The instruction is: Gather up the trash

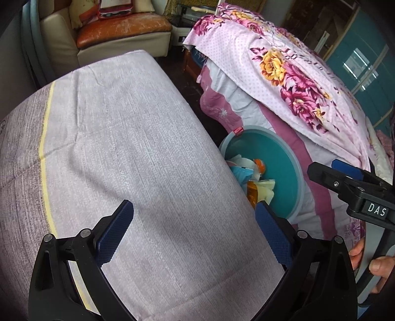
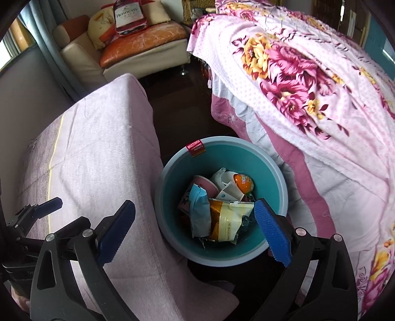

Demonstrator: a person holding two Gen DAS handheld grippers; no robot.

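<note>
Trash (image 2: 219, 210) lies heaped in the bottom of a teal bin (image 2: 276, 172) that stands on the dark floor (image 2: 182, 113), wedged between a cloth-covered table (image 2: 98, 153) and a bed. In the heap are a pale yellow snack packet (image 2: 229, 217), a crumpled light blue wrapper (image 2: 197, 210), a pink cup (image 2: 205, 185) and an orange ball-like thing (image 2: 243, 182) beside white paper. A red label (image 2: 196, 148) hangs over the bin's far rim.

From the left wrist view the table's edge hides part of the bin (image 1: 284, 172), so only some wrappers show.

The right hand-held gripper (image 2: 195, 224) hangs above the bin with its blue pads spread wide and nothing between them. The left hand-held gripper (image 1: 195, 229) is likewise released and empty, over the table's lilac cloth (image 1: 123, 148) with its yellow stripe.

A floral quilt (image 2: 296, 74) drapes down the bed's side, just beside the bin. At the back stands a cream sofa (image 2: 81, 56) with an orange seat, a cushion and a red Hennessy bag (image 2: 128, 17) on it.
</note>
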